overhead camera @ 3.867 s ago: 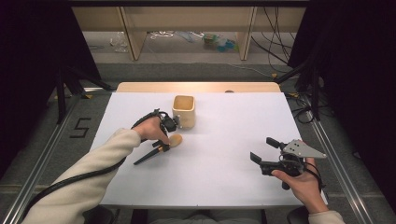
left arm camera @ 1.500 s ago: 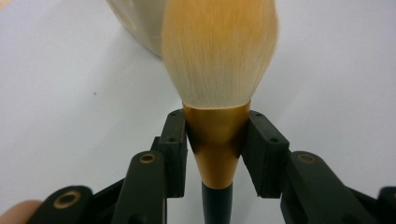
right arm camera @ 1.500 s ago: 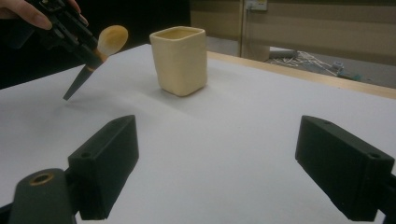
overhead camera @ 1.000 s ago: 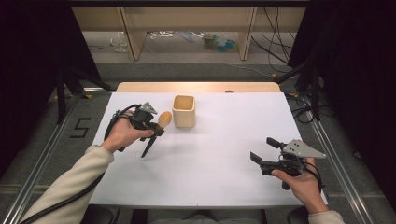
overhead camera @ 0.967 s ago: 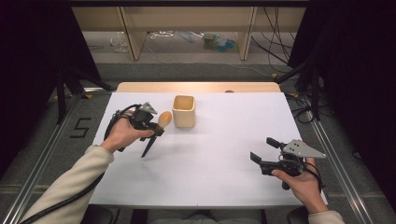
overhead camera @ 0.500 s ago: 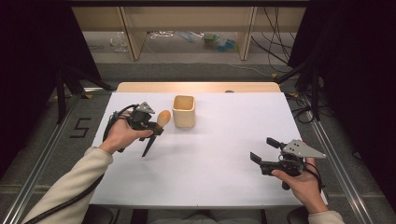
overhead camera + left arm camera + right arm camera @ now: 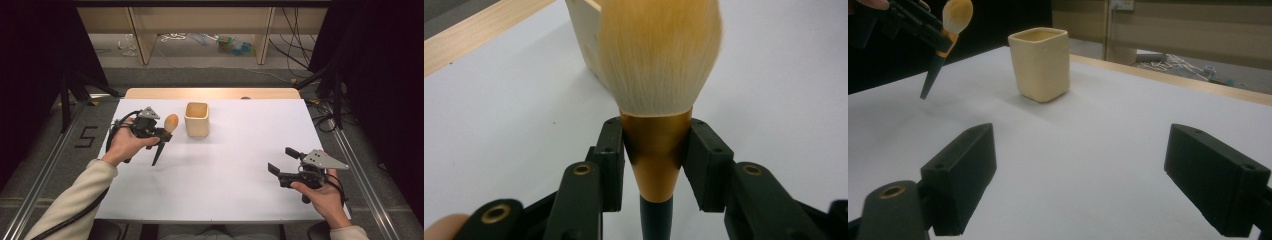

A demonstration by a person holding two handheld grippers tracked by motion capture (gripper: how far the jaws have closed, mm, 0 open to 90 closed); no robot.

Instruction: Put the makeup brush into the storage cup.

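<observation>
My left gripper (image 7: pixel 159 134) pinches the brush (image 7: pixel 657 95) at its ferrule, raised left of the cup (image 7: pixel 196 119). I would tip the handle down before lowering it inside. Right gripper (image 7: pixel 283 168) spread, idle.

I had cream long sleeves on. Both my hand-held grippers, left (image 7: pixel 162 133) and right (image 7: pixel 280 163), were black, each with a grey three-cornered plate on top, blocky black jaws with little screws, brass-ringed pivot holes, and a black cable trailing off.
</observation>
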